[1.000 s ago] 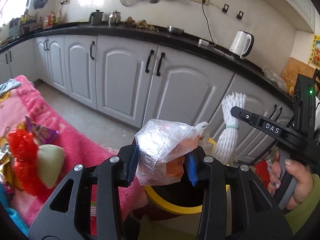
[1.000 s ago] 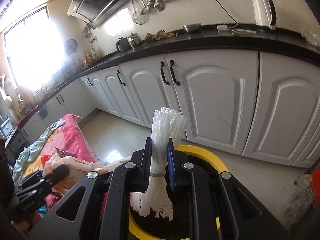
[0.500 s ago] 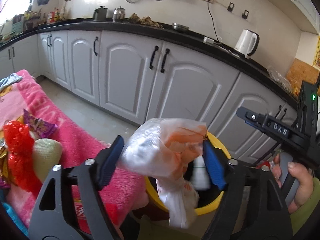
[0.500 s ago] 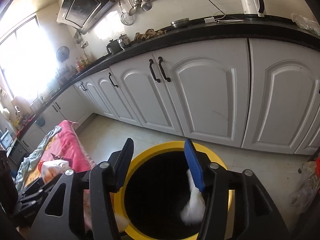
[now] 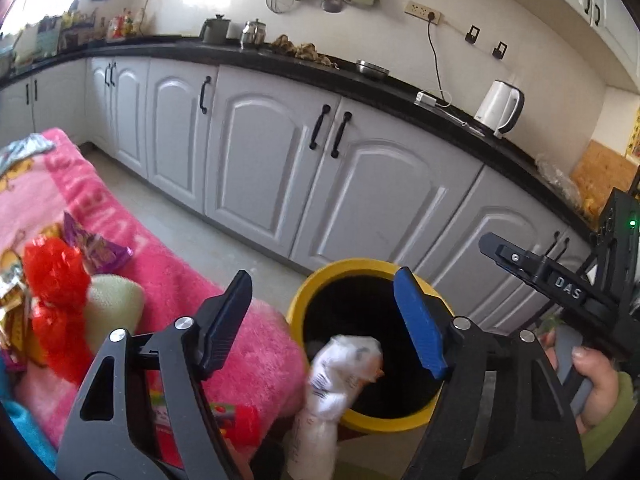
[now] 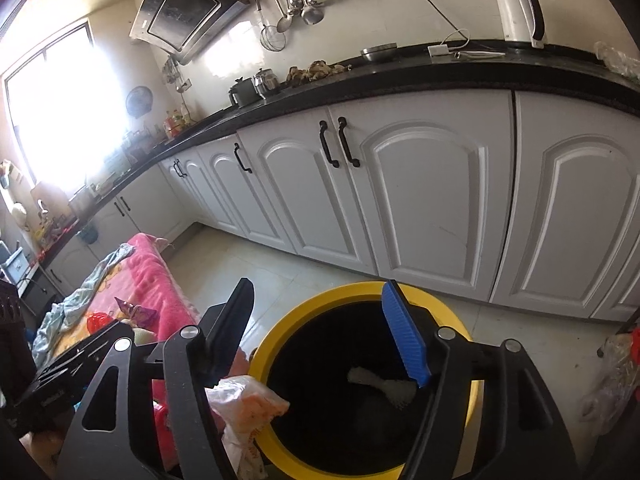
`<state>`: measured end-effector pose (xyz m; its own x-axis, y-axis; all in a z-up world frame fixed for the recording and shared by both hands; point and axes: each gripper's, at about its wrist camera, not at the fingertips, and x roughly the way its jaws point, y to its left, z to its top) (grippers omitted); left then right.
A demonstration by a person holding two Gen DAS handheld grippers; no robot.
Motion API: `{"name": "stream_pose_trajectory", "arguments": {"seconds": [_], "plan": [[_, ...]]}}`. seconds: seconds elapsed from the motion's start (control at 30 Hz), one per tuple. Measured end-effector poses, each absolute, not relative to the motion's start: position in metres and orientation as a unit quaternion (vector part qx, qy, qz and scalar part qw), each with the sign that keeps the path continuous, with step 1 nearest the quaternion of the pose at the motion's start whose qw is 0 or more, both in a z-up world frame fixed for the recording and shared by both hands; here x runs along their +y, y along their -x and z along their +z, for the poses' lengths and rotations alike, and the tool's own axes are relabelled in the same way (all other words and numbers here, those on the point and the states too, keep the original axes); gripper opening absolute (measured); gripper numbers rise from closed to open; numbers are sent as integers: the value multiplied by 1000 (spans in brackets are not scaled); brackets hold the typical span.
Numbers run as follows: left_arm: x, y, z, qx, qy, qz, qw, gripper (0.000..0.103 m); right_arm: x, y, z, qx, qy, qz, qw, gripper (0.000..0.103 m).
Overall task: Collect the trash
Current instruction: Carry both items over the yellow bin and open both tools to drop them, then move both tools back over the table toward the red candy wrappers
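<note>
We are holding our left tool (image 5: 324, 320) wide open, gripping nothing; the plastic bag (image 5: 340, 372) is lying across the yellow bin's (image 5: 384, 416) near rim. Our right tool (image 6: 320, 332), equally spread and empty, is hovering above the white foam net (image 6: 384, 386) inside.

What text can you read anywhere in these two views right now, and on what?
"DAS": white letters on the right claw, seen from the left wrist.
Pink blanket: letters too distorted to read.
Falling plastic bag: print blurred.
Left claw's body in the right view: small white print, unreadable.
</note>
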<state>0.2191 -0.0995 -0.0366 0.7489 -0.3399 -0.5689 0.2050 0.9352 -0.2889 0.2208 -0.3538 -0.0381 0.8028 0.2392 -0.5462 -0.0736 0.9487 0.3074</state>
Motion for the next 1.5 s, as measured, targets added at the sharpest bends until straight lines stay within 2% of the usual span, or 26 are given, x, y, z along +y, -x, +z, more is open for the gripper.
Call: {"name": "stream_pose_trajectory", "arguments": {"seconds": [0.37,0.5,1.07,1.5], "plan": [[-95,-203,-35,317,95,-156,931,65,-352,-212,-34,302,-136,87,940,67],[-85,-191,-29,309,99,-153,933,71,-341,-207,-29,298,-128,101,941,70],[25,-137,15,257,116,-61,957,81,-252,-183,-9,301,-74,216,926,73],[92,-123,-6,287,133,0,949,84,-171,-161,-25,328,-12,322,888,74]]}}
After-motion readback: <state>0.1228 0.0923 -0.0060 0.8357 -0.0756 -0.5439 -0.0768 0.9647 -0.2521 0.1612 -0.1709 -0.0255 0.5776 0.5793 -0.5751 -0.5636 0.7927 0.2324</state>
